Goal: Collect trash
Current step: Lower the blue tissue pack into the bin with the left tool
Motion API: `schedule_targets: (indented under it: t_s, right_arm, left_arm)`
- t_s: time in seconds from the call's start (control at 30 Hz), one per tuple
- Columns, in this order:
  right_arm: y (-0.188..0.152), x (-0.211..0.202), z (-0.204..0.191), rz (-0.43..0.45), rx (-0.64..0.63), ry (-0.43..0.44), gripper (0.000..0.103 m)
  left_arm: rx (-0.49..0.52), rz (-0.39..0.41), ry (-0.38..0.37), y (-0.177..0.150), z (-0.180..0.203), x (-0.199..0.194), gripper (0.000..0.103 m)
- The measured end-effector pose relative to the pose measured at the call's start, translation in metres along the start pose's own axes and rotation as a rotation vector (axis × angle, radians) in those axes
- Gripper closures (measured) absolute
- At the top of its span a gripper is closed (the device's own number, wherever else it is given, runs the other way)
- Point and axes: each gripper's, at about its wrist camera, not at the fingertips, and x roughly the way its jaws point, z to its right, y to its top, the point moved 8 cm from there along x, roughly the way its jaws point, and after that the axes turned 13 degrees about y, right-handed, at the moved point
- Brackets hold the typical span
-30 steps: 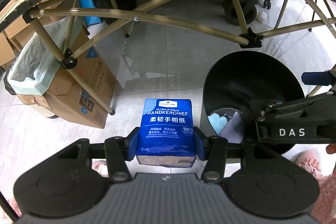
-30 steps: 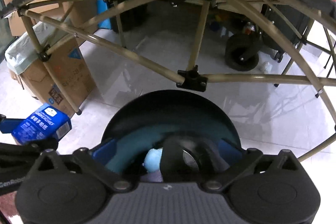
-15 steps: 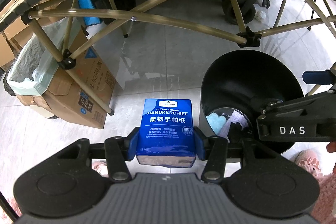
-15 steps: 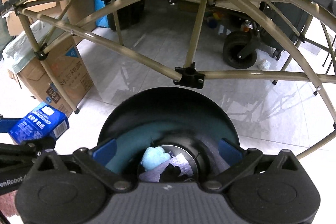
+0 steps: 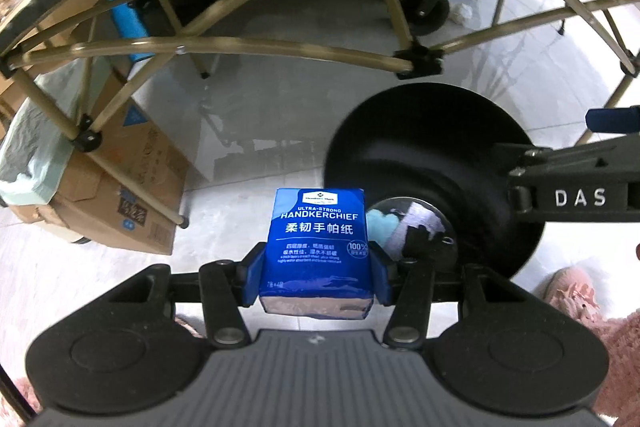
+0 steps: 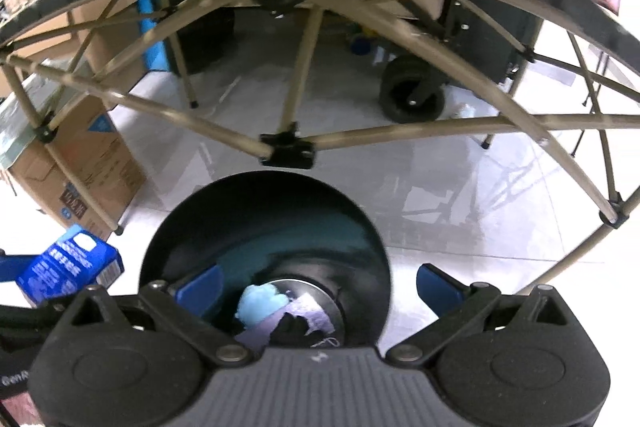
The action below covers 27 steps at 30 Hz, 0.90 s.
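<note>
on pale floor tiles our black bin already holds scraps; left tongs clamp the handkerchief pack, undropped, right tongs wide, empty.

My left gripper has blue pads on black linkage arms with silver pivot screws; my right gripper matches, white "DAS" lettering along its side

Tissue pack reads "ULTRA-STRONG HANDKERCHIEF"; right gripper "DAS".
</note>
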Motion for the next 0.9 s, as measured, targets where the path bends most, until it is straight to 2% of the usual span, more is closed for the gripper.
schedule_targets:
  t_s: [0.53,0.9]
  right_arm:
    - [-0.013,-0.043,0.060,0.052,0.111,-0.075,0.000]
    - [-0.019,-0.062,0.089,0.086,0.184,-0.111,0.000]
  left_arm:
    - [0.100,-0.012,-0.034,0.008,0.056,0.003,0.051]
    - [0.147,-0.068,-0.090,0.016,0.095,0.013,0.051]
